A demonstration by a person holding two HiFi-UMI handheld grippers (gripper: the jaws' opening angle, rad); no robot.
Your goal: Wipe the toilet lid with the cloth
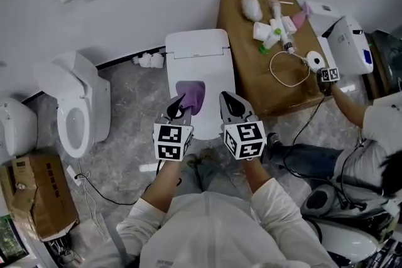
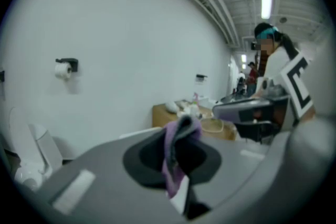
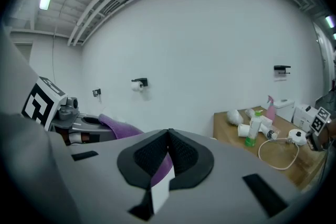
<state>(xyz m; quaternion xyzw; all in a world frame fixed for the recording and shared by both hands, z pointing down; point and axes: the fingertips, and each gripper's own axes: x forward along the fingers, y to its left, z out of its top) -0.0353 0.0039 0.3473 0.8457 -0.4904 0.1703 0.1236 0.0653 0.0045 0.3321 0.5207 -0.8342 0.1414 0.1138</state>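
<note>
The left gripper point(image 1: 179, 110) has its jaws pinched on a purple cloth point(image 1: 193, 96), which hangs limp and folded from the tips. The right gripper point(image 1: 230, 103) beside it is closed on nothing (the purple showing under its jaws is only the cloth beyond). The lid point(image 1: 217, 80) lies ahead of and below both tools, shut flat, with its long axis running away from the person toward the wall. From above, the cloth sits over the lid's middle, though it looks to be held clear of it. The left hand has the cloth, so the wipe falls to it: down first, then along that axis. The lid is smooth white plastic, a rounded rectangle; the cloth is soft and will drag flat.
</note>
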